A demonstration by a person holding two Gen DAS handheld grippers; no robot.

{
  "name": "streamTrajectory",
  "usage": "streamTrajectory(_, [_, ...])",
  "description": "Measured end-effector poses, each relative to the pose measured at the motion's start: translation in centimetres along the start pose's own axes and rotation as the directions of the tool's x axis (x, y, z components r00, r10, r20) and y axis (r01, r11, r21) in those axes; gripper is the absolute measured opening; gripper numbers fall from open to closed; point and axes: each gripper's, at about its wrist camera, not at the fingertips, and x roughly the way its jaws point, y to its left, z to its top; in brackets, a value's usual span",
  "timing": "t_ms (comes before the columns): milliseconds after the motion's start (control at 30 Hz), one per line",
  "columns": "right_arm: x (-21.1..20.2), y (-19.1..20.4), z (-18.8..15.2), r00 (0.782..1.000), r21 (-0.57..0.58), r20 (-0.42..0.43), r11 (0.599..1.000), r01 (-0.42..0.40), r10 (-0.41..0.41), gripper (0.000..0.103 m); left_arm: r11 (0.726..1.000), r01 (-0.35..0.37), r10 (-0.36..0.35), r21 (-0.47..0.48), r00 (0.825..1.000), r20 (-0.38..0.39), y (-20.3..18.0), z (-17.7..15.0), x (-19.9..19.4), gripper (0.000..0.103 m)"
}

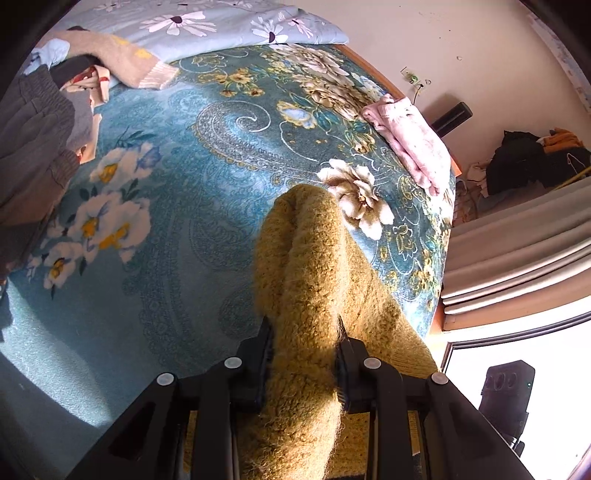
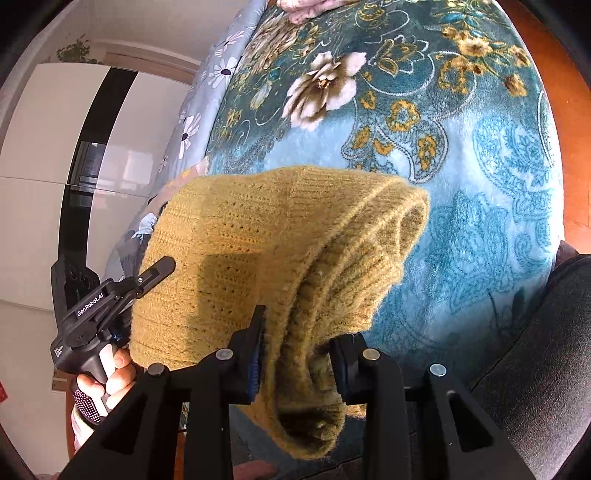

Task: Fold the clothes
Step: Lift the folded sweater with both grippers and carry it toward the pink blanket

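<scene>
While the mustard yellow knitted sweater [image 1: 306, 280] hung above the bed, both grippers were closed on it. Seen from the left wrist camera, the left gripper [image 1: 304, 365] had its two black fingers pressed against a thick bunch of the fuzzy knit, and the fabric rose between them and went forward over the teal flowered blanket [image 1: 177, 177]. Seen from the right wrist camera, the right gripper [image 2: 297, 363] was clamped on a rolled, ribbed part of the same sweater [image 2: 266, 251], which looked like a cuff or a hem, though I could not tell which. The rest of the garment stretched to the left in that view, toward the other gripper [image 2: 147, 280], and its far edge seemed to be lifted off the blanket [image 2: 480, 184]. A hand [image 2: 107, 380] held the handle of that left gripper, with a patterned sleeve cuff at the wrist. On the far right edge of the bed lay a folded pink garment [image 1: 410, 144], well apart from the sweater. At the left side of the bed there was a pile of clothes [image 1: 40, 122] in grey, brown and beige, not folded. A light blue quilt with daisies [image 1: 207, 22] lay at the head of the bed. A white wardrobe [image 2: 55, 147] with a dark strip stood behind the left gripper.
</scene>
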Motion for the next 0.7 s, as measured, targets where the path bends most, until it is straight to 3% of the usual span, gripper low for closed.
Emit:
streamTrajectory(300, [-3.1,-0.4,-1.2,0.998,0.024,0.056,1.000,-0.013,0.011,0.032,0.998,0.019,-0.020,0.067,1.000,0.018,-3.4,0.3,-1.4,0.029])
streamTrajectory(700, [-4.8,-2.5,-1.6,0.996,0.083,0.078,0.995,-0.059,0.052,0.032,0.996,0.046,-0.047,0.075,0.999,0.008,-4.7,0.5,-0.4,0.029])
